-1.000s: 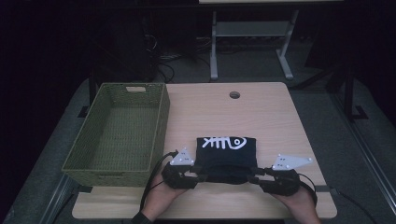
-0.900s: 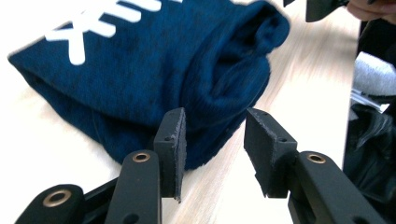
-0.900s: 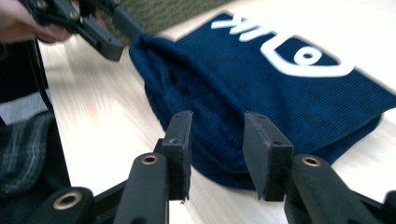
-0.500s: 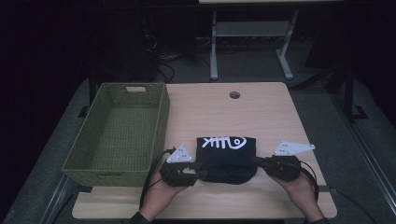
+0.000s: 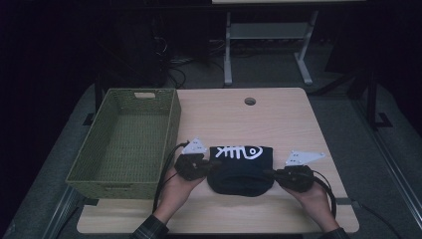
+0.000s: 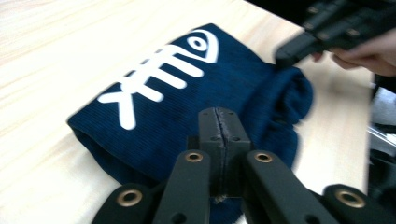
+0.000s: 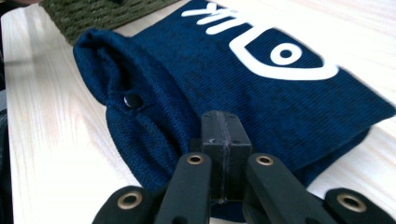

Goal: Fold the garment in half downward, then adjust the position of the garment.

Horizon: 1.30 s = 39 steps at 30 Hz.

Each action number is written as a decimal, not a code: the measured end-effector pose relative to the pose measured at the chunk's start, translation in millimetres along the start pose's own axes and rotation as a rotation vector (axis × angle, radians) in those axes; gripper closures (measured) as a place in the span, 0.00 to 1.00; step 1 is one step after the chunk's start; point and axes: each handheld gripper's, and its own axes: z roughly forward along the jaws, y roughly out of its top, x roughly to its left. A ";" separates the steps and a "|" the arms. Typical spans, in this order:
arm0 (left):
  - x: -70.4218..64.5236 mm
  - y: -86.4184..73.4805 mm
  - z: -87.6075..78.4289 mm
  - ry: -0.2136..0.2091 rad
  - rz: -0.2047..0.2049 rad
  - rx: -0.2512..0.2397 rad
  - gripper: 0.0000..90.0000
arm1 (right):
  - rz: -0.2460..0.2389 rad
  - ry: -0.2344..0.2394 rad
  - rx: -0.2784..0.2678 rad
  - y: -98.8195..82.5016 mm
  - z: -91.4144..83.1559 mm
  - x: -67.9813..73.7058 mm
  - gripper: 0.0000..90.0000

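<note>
I am holding a two-jaw gripper in each hand over a pale wooden table point(image 5: 288, 124). A folded dark blue knitted garment point(image 5: 240, 169) with a white fish-skeleton print lies flat on the near middle of the table, between my hands. My left gripper point(image 5: 205, 168) is at its left edge and my right gripper point(image 5: 272, 175) at its right edge. In both gripper views the black jaws have just been closing and now meet pad to pad, pinched on the near rolled edge of the knit, though how much cloth each one has caught is hard to tell.

I judge the garment to be light, soft and floppy. It should sag and unfold if lifted from one side, so a pinch at each side edge, through all the layers of the fold, seems the best hold. The knit looks grippy rather than slippery, and nothing about it is fragile. A small dark snap button point(image 7: 133, 100) sits in the rolled edge.

A green woven rectangular basket point(image 5: 171, 124), empty, stands at the left of the table, just beside my left hand point(image 5: 175, 186). Its near right wall is the only thing to clear if the garment goes that way. A round cable hole point(image 5: 250, 101) lies far off near the table's back edge.
</note>
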 end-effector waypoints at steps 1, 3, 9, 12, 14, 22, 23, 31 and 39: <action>2.3 0.5 5.0 0.006 -0.005 0.006 1.00 | -0.001 0.005 0.004 -0.9 1.7 0.7 1.00; 6.8 2.0 14.8 0.028 0.009 0.024 1.00 | -0.004 0.007 0.020 -3.3 5.0 2.0 1.00; 25.1 4.3 45.3 0.077 0.005 0.078 1.00 | -0.011 0.016 0.061 -10.4 15.4 5.3 1.00; 31.5 1.0 57.6 0.084 0.007 0.110 1.00 | -0.022 0.012 0.069 -10.5 18.0 7.9 1.00; 33.0 0.5 63.1 0.086 0.024 0.131 1.00 | -0.029 0.014 0.078 -11.4 19.9 8.3 1.00; 34.5 1.4 80.7 0.087 0.050 0.163 1.00 | -0.045 0.040 0.118 -16.6 32.9 20.7 1.00; 36.0 1.9 81.6 0.079 0.051 0.165 1.00 | -0.047 0.041 0.117 -16.8 33.7 23.0 1.00; 39.9 5.6 86.7 0.048 0.062 0.167 1.00 | -0.058 0.069 0.115 -17.3 38.2 34.8 1.00; 40.3 11.1 81.5 0.023 0.045 0.137 1.00 | -0.079 0.106 0.112 -12.9 40.2 43.5 1.00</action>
